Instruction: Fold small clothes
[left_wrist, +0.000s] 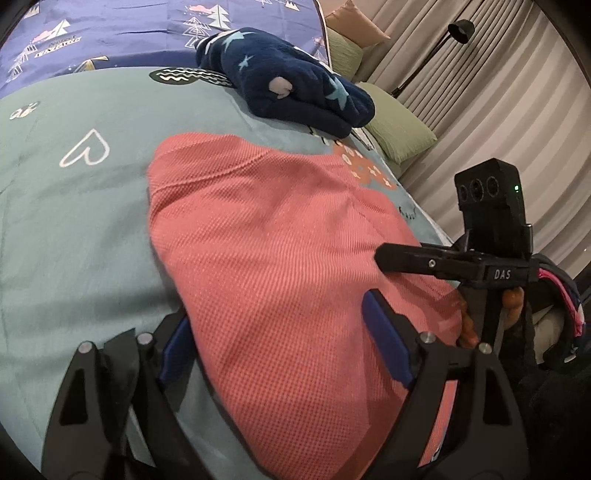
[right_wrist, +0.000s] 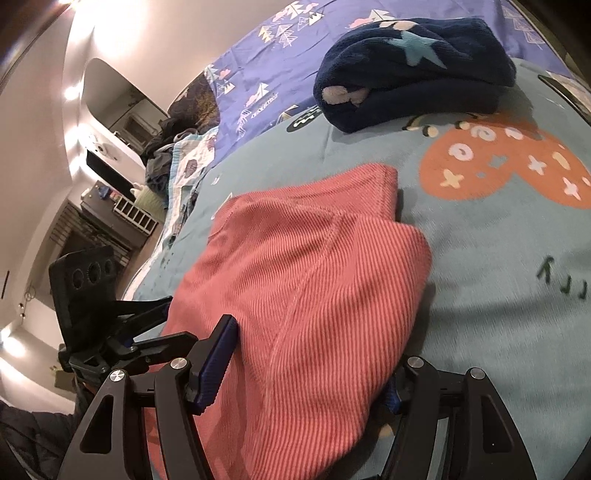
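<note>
Left wrist view, garment: a coral-pink ribbed knit garment (left_wrist: 266, 258) is seen lying on the teal printed bed cover (left_wrist: 74, 206), already doubled over, its nearer part running under the gripper.
Left wrist view, left gripper (left_wrist: 284, 343): its blue-padded jaws are held apart and straddle the pink cloth; nothing is pinched.
Left wrist view, right gripper (left_wrist: 399, 258): it is seen from the side at the garment's right edge; its jaw state cannot be told here.
Left wrist view, other item: a folded navy fleece piece with pale stars (left_wrist: 295, 85) is set well apart at the far side.
Right wrist view, right gripper (right_wrist: 310, 365): the jaws stand apart over the garment's near end, with cloth between them but not clamped.
Right wrist view, garment: one layer is seen lapped over another, the far corner squared.
Step in hand, judged: the near edge is probably to be taken for a further fold.
Advice: both layers should be pinched together at matching points, lifted evenly, and laid edge to edge.
</note>
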